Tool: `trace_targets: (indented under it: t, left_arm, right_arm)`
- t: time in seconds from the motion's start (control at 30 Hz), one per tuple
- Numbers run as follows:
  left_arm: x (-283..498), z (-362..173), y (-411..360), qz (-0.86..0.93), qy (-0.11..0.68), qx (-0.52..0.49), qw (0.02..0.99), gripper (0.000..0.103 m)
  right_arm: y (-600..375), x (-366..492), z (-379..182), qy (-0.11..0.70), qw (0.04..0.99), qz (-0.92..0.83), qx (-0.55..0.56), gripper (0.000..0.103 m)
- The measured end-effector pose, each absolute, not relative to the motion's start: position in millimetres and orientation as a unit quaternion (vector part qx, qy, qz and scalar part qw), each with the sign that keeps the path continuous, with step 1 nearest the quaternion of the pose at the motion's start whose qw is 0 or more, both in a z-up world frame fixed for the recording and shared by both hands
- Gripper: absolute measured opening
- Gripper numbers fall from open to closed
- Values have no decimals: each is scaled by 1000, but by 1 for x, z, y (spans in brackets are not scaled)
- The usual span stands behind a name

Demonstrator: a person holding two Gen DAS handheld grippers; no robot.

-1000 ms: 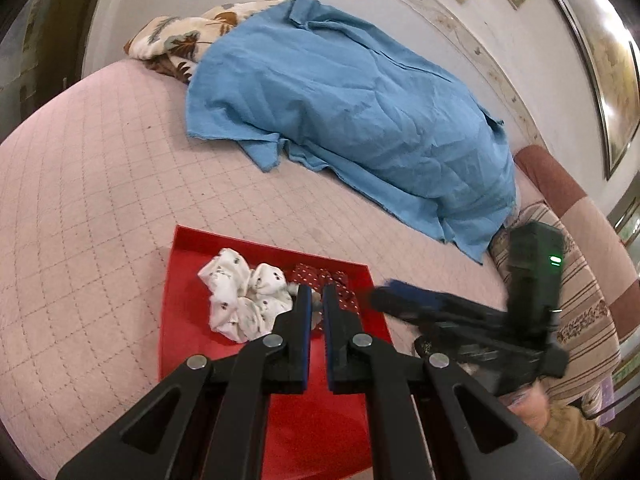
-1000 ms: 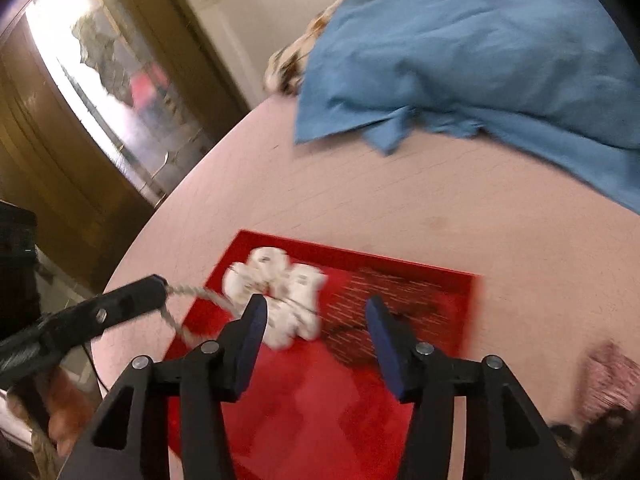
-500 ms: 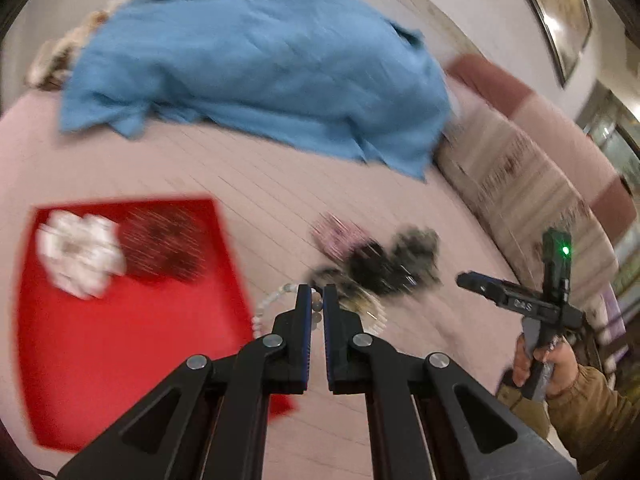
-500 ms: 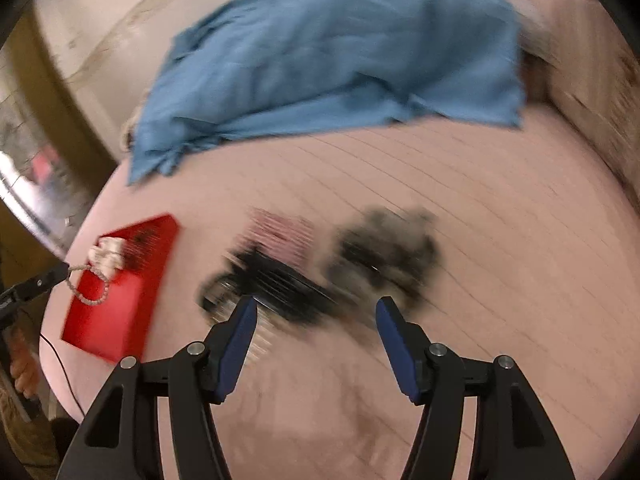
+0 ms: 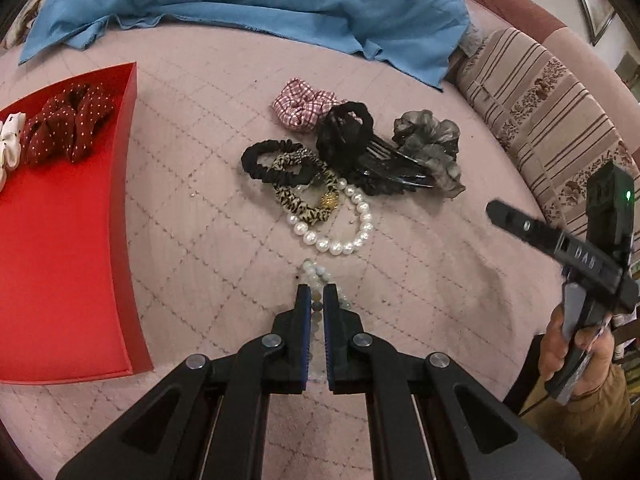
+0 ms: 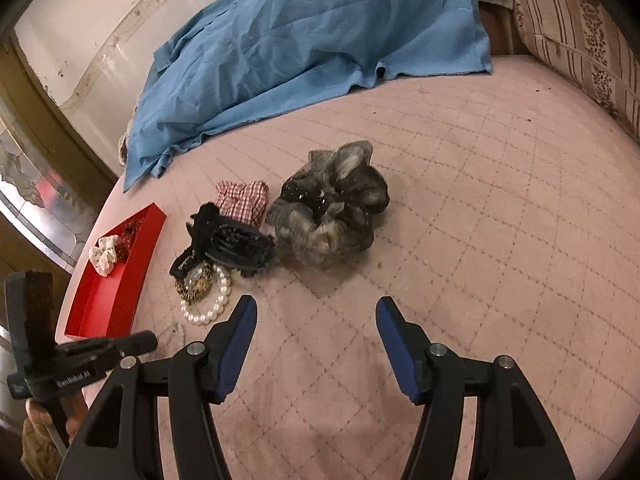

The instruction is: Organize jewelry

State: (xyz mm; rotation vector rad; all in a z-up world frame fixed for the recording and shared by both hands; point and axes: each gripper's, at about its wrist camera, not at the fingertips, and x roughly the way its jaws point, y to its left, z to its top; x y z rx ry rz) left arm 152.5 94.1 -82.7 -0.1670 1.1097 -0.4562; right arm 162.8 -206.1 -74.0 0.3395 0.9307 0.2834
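- Two tools moved off the shallow red plastic tray (image 5: pixel 60 240) since 1 s ago; both now over the pink quilted bed cover (image 5: pixel 200 240), next to the pile of hair things.
- Left gripper (image 5: pixel 316 296): nearly shut, gap narrow, pinching the pale round-bead bracelet (image 5: pixel 316 274). Same grip as 1 s ago over the tray.
- So bracelet prob. not dropped in tray yet. Now lying partly on the cover, just below the white pearl bracelet (image 5: pixel 340 246).
- Right gripper (image 6: pixel 316 312): wide open, holding nothing, pointed at bare cover just short of the pile.
- In tray so far: dark red dotted scrunchie (image 5: pixel 64 128) and white spotted scrunchie (image 5: pixel 10 140). Most of the job left to do.
- Left view only: beads seen between the pads; leopard-print scrunchie (image 5: pixel 296 204) lying over the thin black scrunchie (image 5: pixel 260 164) and the pearls; pink checked scrunchie (image 5: pixel 304 106) at the back.
- Right view only: big grey gauzy scrunchie (image 6: pixel 328 208) seen whole; black claw clip (image 6: pixel 236 244) with its teeth on show; left tool seen from the side, but beads there too faint to tell.
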Motion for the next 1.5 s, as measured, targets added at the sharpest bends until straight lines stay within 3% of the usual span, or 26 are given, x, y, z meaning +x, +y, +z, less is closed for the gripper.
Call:
trace_targets:
  t: [0.37,0.47,0.53,0.83,0.9,1.2,1.5]
  left_arm:
    - [159,-96,96,-222,520,-91,820,5]
    - [159,-97,100,-229,520,-100,817,5]
    - [160,-99,101,-233,520,-105,815,5]
    - [164,-101,99,-238,522,-103,813,5]
    - [164,-100,98,-236,522,-103,813,5]
    - [156,-88,101,-257,508,-117,814,5]
    - [144,-44,127,-276,456,-161,830,5]
  right_arm:
    - [-161,194,-46,421,869,210,153,66]
    - [-132,208,-43,425,864,230,139,54]
    - [-120,217,-44,429,863,233,129,40]
    - [-93,256,-65,469,840,228,149,24]
    - [-88,261,-69,480,837,223,143,11]
    - [-93,245,-33,436,841,265,179,11]
    - [-93,218,16,392,852,294,184,11]
